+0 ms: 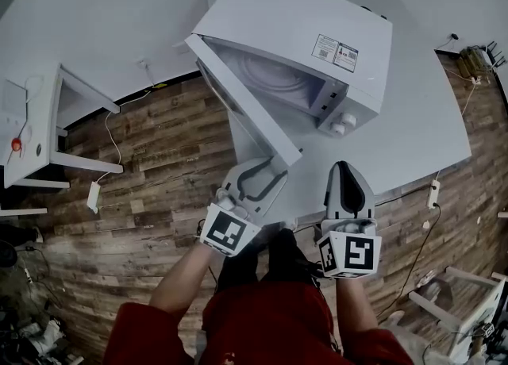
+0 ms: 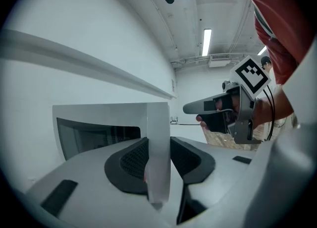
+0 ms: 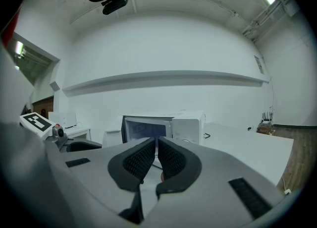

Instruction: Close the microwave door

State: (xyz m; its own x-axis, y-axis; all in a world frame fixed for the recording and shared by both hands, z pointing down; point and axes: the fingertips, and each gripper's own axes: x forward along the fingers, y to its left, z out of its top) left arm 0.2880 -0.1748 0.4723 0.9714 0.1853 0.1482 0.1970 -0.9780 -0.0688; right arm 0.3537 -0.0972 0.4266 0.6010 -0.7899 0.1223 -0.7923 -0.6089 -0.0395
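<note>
Fingers [image 2: 131, 160] of the left gripper [image 1: 262, 179] seemed to pinch the free edge of the door [image 1: 242, 101], though the contact was hard to judge. The door stood wide open, swung out from the microwave [image 1: 317, 22] on the table [image 1: 429, 117]. The right gripper [image 1: 347, 173] hovered just beside the left, over the table's near edge, its fingers [image 3: 138, 160] pressed almost together on nothing.
</note>
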